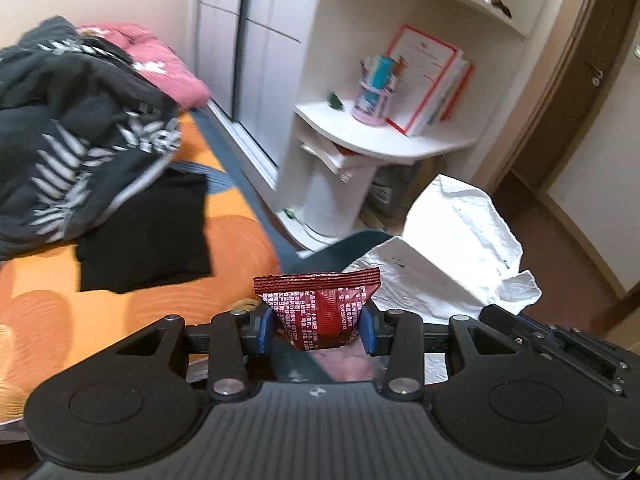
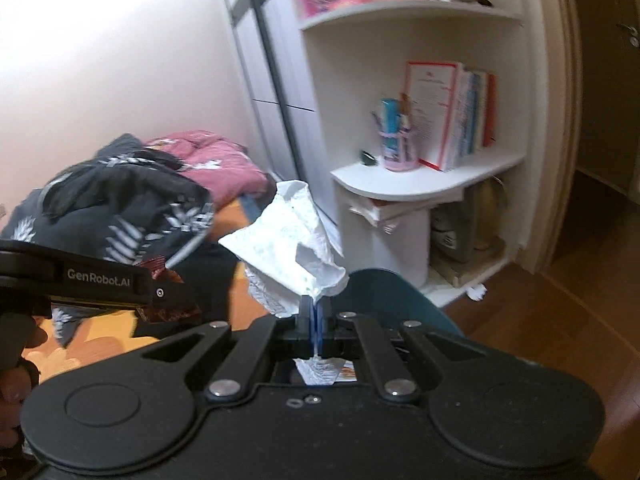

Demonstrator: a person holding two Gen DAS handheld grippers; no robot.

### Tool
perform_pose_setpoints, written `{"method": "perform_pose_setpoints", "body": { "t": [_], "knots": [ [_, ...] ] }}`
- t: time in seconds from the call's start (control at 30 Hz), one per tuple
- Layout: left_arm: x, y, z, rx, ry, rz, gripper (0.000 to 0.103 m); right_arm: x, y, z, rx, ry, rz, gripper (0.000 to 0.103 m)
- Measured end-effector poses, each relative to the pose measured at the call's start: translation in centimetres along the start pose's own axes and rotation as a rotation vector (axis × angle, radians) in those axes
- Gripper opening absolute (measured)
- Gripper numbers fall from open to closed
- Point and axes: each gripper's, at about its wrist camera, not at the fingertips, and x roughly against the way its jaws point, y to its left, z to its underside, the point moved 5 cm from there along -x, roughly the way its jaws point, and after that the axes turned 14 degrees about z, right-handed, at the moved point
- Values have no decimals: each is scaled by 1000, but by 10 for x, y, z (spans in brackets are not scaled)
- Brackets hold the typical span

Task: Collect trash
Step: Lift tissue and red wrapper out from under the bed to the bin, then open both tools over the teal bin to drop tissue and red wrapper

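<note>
Now both grippers carry trash above the bed (image 1: 120, 320).
Left gripper (image 1: 318, 326) jaws pinch a red snack wrapper (image 1: 320, 308); right gripper (image 2: 315, 320) jaws are pressed together on crumpled white tissue (image 2: 292, 236).

Dark red wrapper (image 1: 320, 312) with white print, white tissue (image 2: 296, 236), orange bedsheet (image 1: 132, 312)

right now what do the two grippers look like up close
Both are matte black plastic. The left gripper and right gripper have flat linkage arms with silver rivets, round discs on a ribbed base, and blue finger pads. White "GenRobot.AI" lettering runs along the left one's side.
</note>
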Motion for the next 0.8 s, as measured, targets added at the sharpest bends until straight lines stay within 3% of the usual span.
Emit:
{"method": "perform_pose_setpoints", "body": {
  "t": [0.43, 0.67, 0.8],
  "knots": [
    [-140, -2, 25, -2, 213, 3, 40, -96, -34, 32, -13, 161, 81, 2],
    [-189, 10, 44, -9, 306, -41, 40, -130, -36, 56, 13, 260, 107, 3],
    [-206, 13, 51, -24, 338, -45, 40, -139, -38, 68, 14, 304, 105, 10]
  ]
}}
